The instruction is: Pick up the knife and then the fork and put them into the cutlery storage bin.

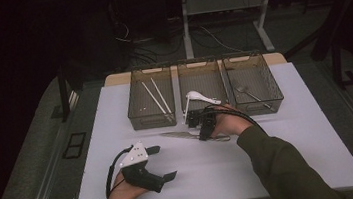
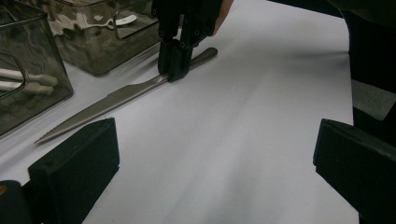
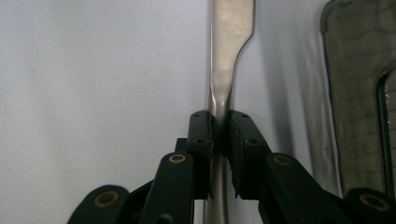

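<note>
A table knife (image 1: 188,135) is seen lying flat on the white counter (image 1: 291,152), just in front of the middle of three clear bins (image 1: 202,89) set in a row at the far side. The right claw (image 1: 204,137) is lowered onto the knife, and its jaws are closed on the narrow neck where the handle meets the blade; in the right gripper view the metal (image 3: 219,100) is pinched between the two pads, with the blade running away beyond them. In the left gripper view the serrated blade (image 2: 100,109) is shown pointing toward the near left, while the handle end (image 2: 205,55) lies past the right claw (image 2: 175,74). The left claw (image 1: 160,162) is held well apart from the knife, nearer the counter's front edge, with its jaws spread wide and nothing between them. White chopsticks (image 1: 156,96) are seen in the left bin, a white spoon (image 1: 200,97) in the middle one, and a metal fork (image 1: 252,93) in the right one.
</note>
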Motion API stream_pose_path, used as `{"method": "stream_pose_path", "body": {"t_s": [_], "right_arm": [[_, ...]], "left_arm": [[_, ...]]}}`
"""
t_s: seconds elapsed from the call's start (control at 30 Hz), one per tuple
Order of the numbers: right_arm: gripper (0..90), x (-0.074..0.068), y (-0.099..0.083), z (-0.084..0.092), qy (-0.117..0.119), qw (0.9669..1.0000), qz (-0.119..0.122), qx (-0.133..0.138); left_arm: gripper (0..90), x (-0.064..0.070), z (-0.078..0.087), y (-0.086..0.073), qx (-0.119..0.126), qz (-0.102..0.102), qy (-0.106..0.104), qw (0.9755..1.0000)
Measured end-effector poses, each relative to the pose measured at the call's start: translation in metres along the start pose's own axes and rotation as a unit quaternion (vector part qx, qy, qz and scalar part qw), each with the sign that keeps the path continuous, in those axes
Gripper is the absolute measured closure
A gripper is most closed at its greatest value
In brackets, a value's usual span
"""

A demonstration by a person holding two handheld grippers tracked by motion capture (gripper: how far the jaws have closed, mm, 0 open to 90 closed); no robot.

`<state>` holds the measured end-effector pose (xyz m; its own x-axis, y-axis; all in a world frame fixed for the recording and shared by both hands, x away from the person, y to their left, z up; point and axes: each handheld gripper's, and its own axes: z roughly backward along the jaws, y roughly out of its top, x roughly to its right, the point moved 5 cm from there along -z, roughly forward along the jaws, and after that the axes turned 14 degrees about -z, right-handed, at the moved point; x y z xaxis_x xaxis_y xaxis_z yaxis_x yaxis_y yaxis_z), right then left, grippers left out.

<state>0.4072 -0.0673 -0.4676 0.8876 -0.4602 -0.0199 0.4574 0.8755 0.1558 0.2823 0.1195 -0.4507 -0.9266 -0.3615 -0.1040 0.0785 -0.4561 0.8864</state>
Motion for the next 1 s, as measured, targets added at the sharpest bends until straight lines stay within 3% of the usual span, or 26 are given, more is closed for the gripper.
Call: {"method": "stream_pose_path", "body": {"t_s": [0.17,0.27,0.47,0.67,0.83,1.0], "right_arm": [[79.9,-0.002,0.002,0.000,-0.012,0.9999,-0.007,-0.009],[79.9,0.000,0.000,0.001,-0.002,0.9999,-0.016,0.000],[79.9,0.003,-0.009,0.004,0.034,0.9982,-0.038,0.031],[79.8,0.005,-0.023,0.015,0.061,0.9930,-0.058,0.083],[79.8,0.007,-0.036,0.026,0.075,0.9853,-0.076,0.133],[79.9,0.010,-0.050,0.038,0.102,0.9700,-0.104,0.195]], "left_arm": [[0.0,0.000,0.000,0.000,0.000,-0.001,0.000,1.0000],[0.0,0.000,0.001,0.000,0.001,0.000,0.001,1.0000],[0.0,-0.001,0.001,0.000,0.001,0.001,0.001,1.0000],[0.0,-0.001,0.001,0.000,0.000,0.001,0.002,1.0000],[0.0,-0.001,0.000,0.000,0.000,0.003,0.004,1.0000],[0.0,-0.001,0.001,-0.001,-0.001,0.003,0.004,1.0000]]}}
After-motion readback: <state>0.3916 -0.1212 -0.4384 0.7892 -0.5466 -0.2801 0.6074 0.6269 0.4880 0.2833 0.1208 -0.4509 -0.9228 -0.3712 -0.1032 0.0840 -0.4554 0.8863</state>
